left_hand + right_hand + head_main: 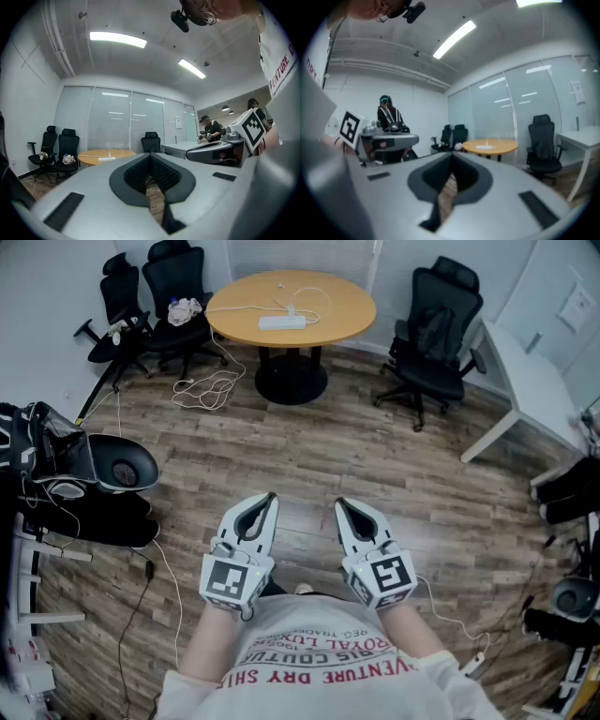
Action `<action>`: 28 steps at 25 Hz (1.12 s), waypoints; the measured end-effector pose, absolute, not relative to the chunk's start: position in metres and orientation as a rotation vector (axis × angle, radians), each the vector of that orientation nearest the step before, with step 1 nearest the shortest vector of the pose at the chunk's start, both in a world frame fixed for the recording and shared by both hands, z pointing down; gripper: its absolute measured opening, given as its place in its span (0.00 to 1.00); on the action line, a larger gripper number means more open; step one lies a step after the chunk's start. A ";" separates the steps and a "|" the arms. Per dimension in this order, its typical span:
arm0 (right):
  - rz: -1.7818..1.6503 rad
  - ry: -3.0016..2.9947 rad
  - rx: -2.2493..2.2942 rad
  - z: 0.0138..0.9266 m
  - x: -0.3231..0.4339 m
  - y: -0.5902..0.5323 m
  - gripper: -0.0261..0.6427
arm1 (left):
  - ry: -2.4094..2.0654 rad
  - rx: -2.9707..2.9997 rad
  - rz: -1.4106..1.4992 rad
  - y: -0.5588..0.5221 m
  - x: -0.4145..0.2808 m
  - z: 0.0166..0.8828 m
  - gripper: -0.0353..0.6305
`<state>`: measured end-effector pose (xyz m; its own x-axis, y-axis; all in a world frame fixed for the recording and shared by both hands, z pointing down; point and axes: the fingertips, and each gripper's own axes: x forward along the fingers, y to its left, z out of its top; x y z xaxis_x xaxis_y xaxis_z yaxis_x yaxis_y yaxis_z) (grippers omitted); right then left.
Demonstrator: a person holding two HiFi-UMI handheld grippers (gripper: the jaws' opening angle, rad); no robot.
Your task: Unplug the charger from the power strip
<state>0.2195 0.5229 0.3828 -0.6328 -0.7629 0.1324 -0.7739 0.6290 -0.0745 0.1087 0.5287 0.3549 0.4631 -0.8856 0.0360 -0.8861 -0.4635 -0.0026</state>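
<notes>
Black chairs flank round table bearing power strip; cable tangle on floor

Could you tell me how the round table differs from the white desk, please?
The round table has a circular wood-coloured top; the white desk has a straight-edged white one. The round table stands on one black pedestal, the white desk on slim white legs. The round table carries a white power strip; no strip shows on the white desk. Both stand on the plank floor.

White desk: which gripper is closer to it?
Right. The right gripper is well short of the white desk, on its side; the left gripper lies farther off.
</notes>
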 end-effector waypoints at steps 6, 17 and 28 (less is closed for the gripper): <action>0.201 -2.743 1.306 0.383 0.220 0.516 0.08 | -1.625 2.696 0.071 0.519 0.105 0.356 0.10; 0.305 -2.759 1.384 0.390 0.210 0.501 0.08 | -1.554 2.675 0.079 0.503 0.093 0.362 0.10; 0.384 -2.660 1.490 0.402 0.166 0.416 0.08 | -1.389 2.711 0.005 0.409 0.046 0.371 0.10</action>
<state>0.1659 0.4164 0.4019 -0.5280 -0.8298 0.1806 -0.8471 0.4992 -0.1826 0.0463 0.4094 0.3712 0.5853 -0.8095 0.0464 -0.8098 -0.5807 0.0835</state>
